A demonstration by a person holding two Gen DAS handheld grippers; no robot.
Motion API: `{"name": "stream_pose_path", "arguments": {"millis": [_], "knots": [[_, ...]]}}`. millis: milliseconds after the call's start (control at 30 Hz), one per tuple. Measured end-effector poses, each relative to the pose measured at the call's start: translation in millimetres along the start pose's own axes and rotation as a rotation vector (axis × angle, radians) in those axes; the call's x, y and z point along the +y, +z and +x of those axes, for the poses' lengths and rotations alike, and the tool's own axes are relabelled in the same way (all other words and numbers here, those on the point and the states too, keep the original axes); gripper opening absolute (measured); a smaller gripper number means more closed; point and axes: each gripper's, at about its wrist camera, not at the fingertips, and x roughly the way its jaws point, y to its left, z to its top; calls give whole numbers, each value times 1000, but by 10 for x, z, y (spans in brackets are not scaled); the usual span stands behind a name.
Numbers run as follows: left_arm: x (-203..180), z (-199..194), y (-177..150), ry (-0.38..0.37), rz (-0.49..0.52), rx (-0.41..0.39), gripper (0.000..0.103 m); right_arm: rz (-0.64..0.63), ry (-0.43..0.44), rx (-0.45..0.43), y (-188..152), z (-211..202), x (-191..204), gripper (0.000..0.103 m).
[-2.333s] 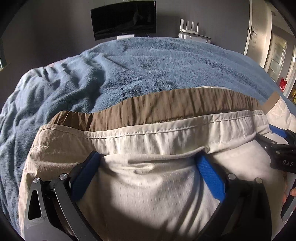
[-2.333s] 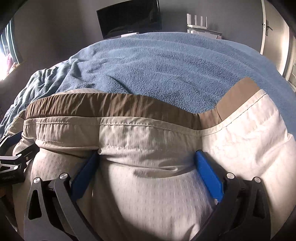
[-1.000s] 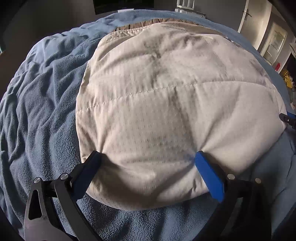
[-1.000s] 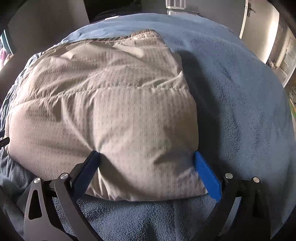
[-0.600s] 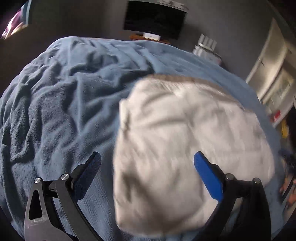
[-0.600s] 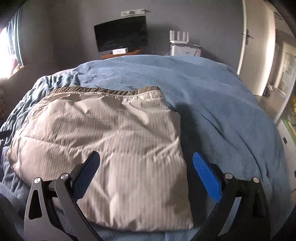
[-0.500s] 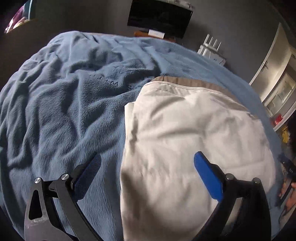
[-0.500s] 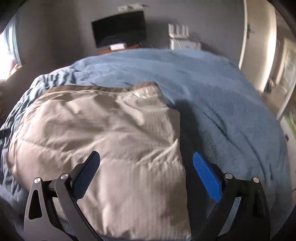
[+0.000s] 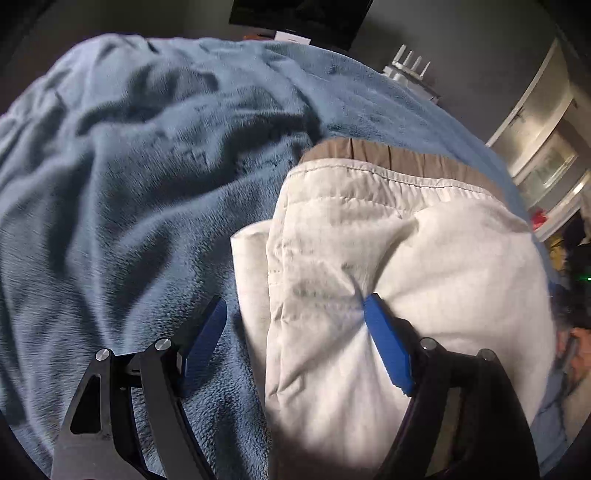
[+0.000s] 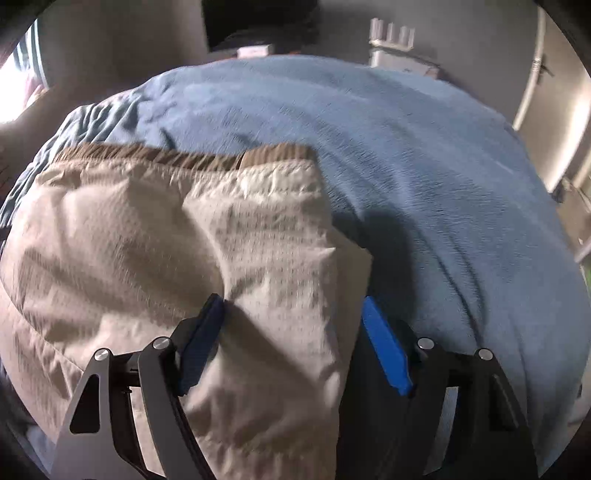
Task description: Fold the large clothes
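A beige folded garment [image 9: 369, 240] with a brown waistband [image 9: 399, 158] lies on a blue blanket [image 9: 129, 184]. In the left wrist view my left gripper [image 9: 295, 332] straddles the garment's left edge. Its jaws are closing, with one pad dented into the fabric and the other over the blanket. In the right wrist view the garment [image 10: 147, 240] fills the left side. My right gripper [image 10: 293, 339] straddles its right edge, jaws closing too. Here the left pad pushes into the cloth and the right pad stands outside it, above the blanket [image 10: 424, 166].
A dark screen [image 9: 295, 14] and a white router [image 9: 410, 70] stand against the far wall beyond the bed. Cabinets [image 9: 535, 122] are at the right, and a door [image 10: 554, 92] shows in the right wrist view. A hand [image 9: 576, 354] shows at the right edge.
Both grippers left the garment's near fold and moved apart, the left one to its left edge, the right one to its right edge. Both pairs of jaws have narrowed.
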Motion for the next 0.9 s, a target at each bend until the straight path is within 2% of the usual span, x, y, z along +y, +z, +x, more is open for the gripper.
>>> {"name": "stream_pose_path", "arguments": {"millis": [67,267,333,367,567,633,733,767,800,833,867,900], "knots": [[68,-6,-32,-78,2,2,66,41,69,14,-17,47,-108,73],[232,38,-74,-217,-24,33,63,204,272,44,-208,119,-480,72],[278,82,-82,-259,-43,35,63,263,351,46,-268,172,-565,63],[289,103,-86,-277,-43,29,63,288,393,43,-272,221,-587,62],[298,228,-24,-324,-55,8,63,403,525,65,-172,523,-733,62],[281,273,-6,-333,-65,-1,63,459,571,73,-151,657,-792,65],[262,320,3,-329,-81,-11,62,503,586,82,-101,783,-791,65],[234,309,1,-321,-76,-19,55,491,556,79,-72,769,-742,62],[208,296,9,-321,-64,-25,49,465,529,72,-53,724,-693,49],[153,242,3,-322,-38,-35,35,438,506,55,-33,658,-639,35],[83,170,0,-305,-3,-47,24,412,471,24,-12,529,-558,29],[20,144,14,-284,27,-55,21,391,447,1,-1,429,-496,20]]}}
